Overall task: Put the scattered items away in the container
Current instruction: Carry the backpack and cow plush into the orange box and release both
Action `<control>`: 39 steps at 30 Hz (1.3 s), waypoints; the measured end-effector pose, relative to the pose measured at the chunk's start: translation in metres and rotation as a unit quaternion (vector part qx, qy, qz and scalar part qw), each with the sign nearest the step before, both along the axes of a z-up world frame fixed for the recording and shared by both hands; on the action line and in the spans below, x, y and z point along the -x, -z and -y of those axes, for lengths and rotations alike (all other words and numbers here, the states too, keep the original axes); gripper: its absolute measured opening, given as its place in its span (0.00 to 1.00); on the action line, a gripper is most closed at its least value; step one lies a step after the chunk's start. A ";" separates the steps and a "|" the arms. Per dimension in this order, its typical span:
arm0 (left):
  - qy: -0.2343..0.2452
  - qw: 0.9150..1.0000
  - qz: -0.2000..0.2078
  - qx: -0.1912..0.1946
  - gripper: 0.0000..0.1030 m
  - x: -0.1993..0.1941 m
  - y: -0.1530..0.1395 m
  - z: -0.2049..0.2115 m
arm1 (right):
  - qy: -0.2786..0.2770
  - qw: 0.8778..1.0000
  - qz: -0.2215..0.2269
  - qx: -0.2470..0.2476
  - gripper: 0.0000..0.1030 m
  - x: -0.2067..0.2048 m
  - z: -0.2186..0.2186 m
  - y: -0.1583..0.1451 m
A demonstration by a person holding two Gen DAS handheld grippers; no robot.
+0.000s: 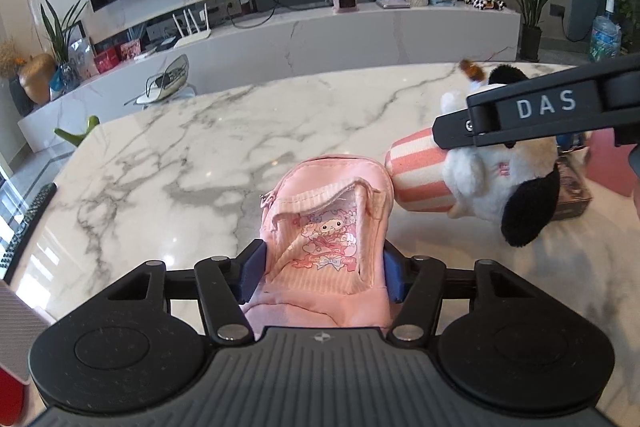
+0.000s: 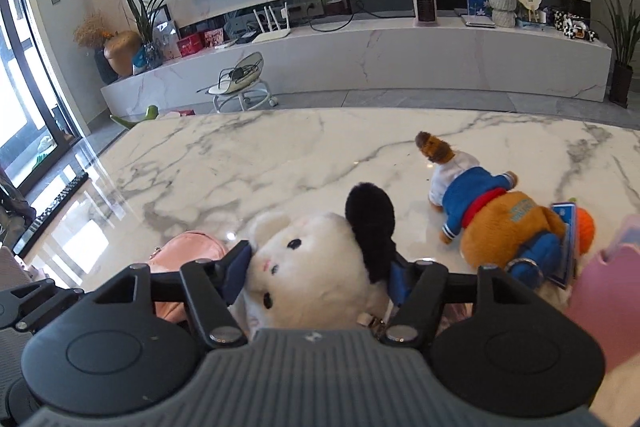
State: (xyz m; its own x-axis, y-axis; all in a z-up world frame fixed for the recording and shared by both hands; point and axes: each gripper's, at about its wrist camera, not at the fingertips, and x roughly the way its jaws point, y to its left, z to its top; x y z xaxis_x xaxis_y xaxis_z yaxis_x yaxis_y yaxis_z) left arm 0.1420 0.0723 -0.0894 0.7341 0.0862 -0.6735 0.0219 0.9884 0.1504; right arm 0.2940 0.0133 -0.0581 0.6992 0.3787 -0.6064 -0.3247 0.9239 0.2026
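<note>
Marble table (image 1: 168, 155) spans everything ahead of both my grippers.

White plush dog (image 2: 308, 267), black ears, striped pink-and-white body: my right gripper (image 2: 320, 273) pinches its head between the blue pads, face towards the camera. From the left wrist view the same dog (image 1: 492, 175) hangs just right of and beyond my left gripper, beside the backpack mouth.

Pink mini backpack (image 1: 332, 227), the container: my left gripper (image 1: 320, 277) clamps its sides, pads pressed into the fabric. Front flap sags open; I can see only pink lining and a cartoon print inside.

Brown plush bear (image 2: 504, 223) in blue jacket lies on the marble, ahead and right of my right gripper.
</note>
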 end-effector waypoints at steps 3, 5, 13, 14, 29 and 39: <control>0.009 1.000 0.012 -0.002 0.66 0.013 -0.013 0.008 | 0.006 1.000 0.015 0.002 0.67 0.019 0.009 -0.015; 0.015 1.000 0.022 -0.003 0.66 0.021 -0.023 0.014 | 0.014 0.999 0.029 0.003 0.67 0.032 0.017 -0.027; 0.047 0.996 0.070 -0.010 0.66 0.050 -0.064 0.046 | 0.057 0.996 0.071 -0.017 0.67 0.080 0.062 -0.069; 0.052 0.996 0.077 -0.012 0.66 0.053 -0.069 0.051 | 0.063 0.995 0.077 -0.019 0.67 0.087 0.068 -0.074; 0.196 0.968 0.152 -0.028 0.66 0.076 -0.127 0.188 | 0.184 0.969 0.160 -0.045 0.67 0.172 0.198 -0.123; 0.295 0.943 0.154 -0.020 0.66 0.062 -0.127 0.293 | 0.272 0.948 0.165 -0.028 0.67 0.192 0.310 -0.131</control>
State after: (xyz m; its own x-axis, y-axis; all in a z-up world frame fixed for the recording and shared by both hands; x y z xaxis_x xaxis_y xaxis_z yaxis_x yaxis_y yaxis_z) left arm 0.0804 -0.2210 0.0372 0.8223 -0.3780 -0.4253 0.5157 0.8110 0.2763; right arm 0.1019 -0.2970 0.0724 0.9484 -0.0664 -0.3101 0.1416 0.9636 0.2267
